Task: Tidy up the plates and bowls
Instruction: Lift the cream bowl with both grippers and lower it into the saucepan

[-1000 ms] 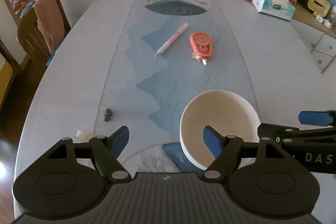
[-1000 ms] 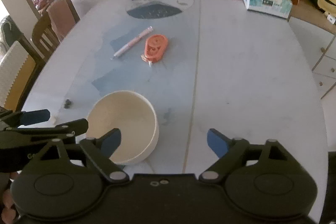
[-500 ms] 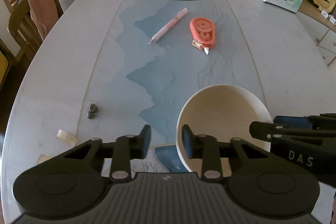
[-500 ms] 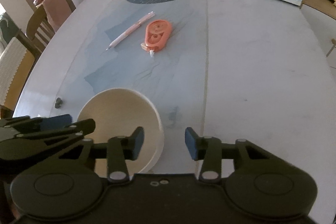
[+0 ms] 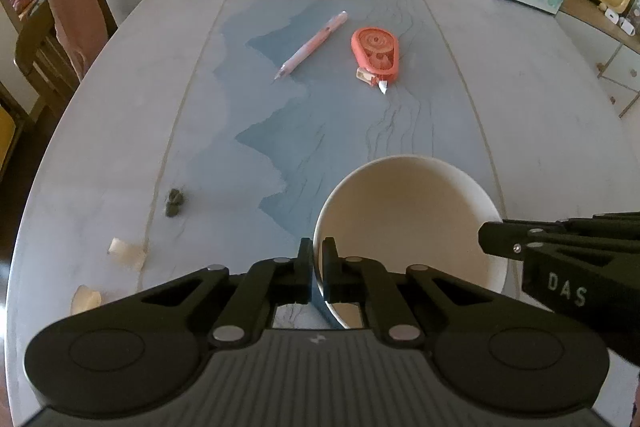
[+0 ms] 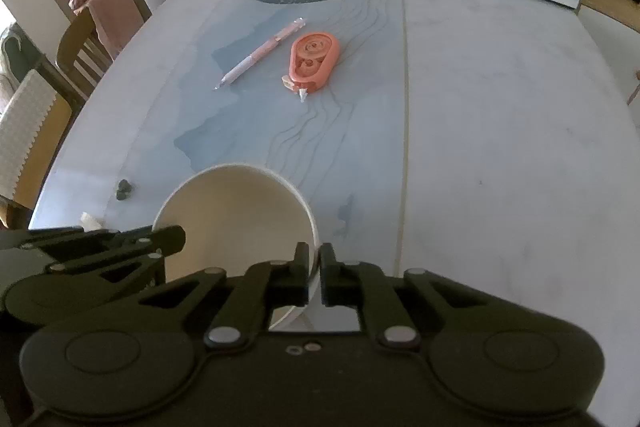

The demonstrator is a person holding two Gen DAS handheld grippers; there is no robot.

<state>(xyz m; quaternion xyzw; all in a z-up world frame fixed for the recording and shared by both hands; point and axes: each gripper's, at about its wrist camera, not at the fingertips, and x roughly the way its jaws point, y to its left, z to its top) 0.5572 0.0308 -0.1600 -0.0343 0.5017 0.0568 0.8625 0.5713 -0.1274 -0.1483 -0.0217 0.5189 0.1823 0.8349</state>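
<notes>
- Both sets of tongs have swung from wide open a second ago to closed on the bowl [image 5: 404, 223]: the left tongs [image 5: 317, 269] pinch its left rim, the right tongs [image 6: 314, 269] pinch its right rim, each with one finger inside the wall and one outside.
- Gripping opposite sides probably keeps the bowl level for a two-handed lift.
- Sitting on the tabletop [image 5: 540, 131], the bowl is at the near edge, closest to the person.
- Beyond the bowl, toward mid-table, lie one pink pen [image 5: 312, 45] and one orange tape dispenser [image 5: 376, 53], side by side and well apart from the bowl.
- Count: one bowl, no plates in view, two tongs.
- Left of the bowl lie a small dark lump [image 5: 174, 202] and two pale scraps [image 5: 126, 251].
</notes>
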